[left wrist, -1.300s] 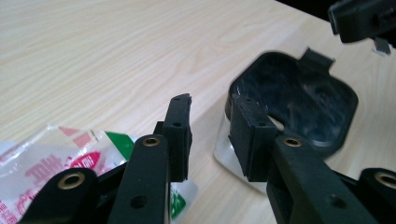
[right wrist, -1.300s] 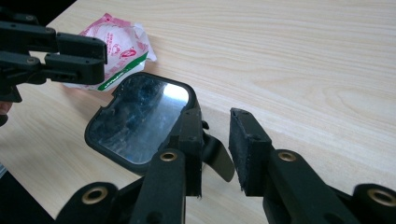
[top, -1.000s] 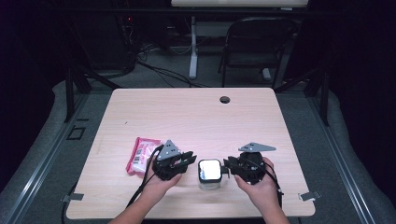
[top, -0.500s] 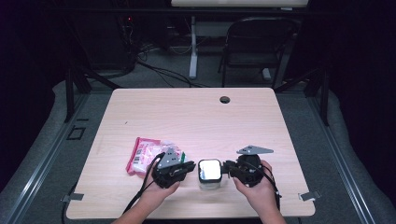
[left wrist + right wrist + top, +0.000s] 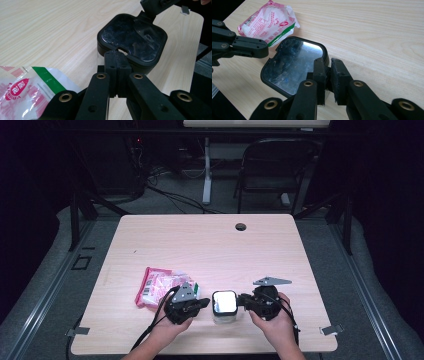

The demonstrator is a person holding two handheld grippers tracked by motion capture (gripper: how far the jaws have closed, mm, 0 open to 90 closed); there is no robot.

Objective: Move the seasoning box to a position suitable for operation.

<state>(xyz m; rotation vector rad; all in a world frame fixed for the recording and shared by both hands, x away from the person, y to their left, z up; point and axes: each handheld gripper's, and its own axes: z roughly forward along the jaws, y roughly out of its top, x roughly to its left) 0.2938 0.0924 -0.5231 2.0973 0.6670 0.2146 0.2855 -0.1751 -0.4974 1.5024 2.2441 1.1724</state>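
A small clear container with a glossy black lid (image 5: 225, 305) (image 5: 132, 42) (image 5: 292, 65) stands near the table's front edge, between my two grippers. My left gripper (image 5: 205, 303) (image 5: 117, 60) meets the lid's left rim at a notch. Its jaws have just closed and the pads are pressed flat together, with nothing visible between them. On the opposite rim, my right gripper (image 5: 242, 300) (image 5: 328, 65) has been closing too, and its pads pinch a small tab of the lid. The left gripper's jaws (image 5: 249, 47) also reach in beside the lid in the right gripper view.
A pink and white snack packet (image 5: 157, 285) (image 5: 27, 95) (image 5: 267, 22) lies just left of the left hand. The wooden table (image 5: 210, 250) has a cable hole (image 5: 241, 226) at the back. A folding chair (image 5: 270, 165) stands beyond it.
The left gripper's jaws have shut at the lid's left rim. The right gripper's jaws have narrowed on the lid's tab. Both hands and the container have stayed put.
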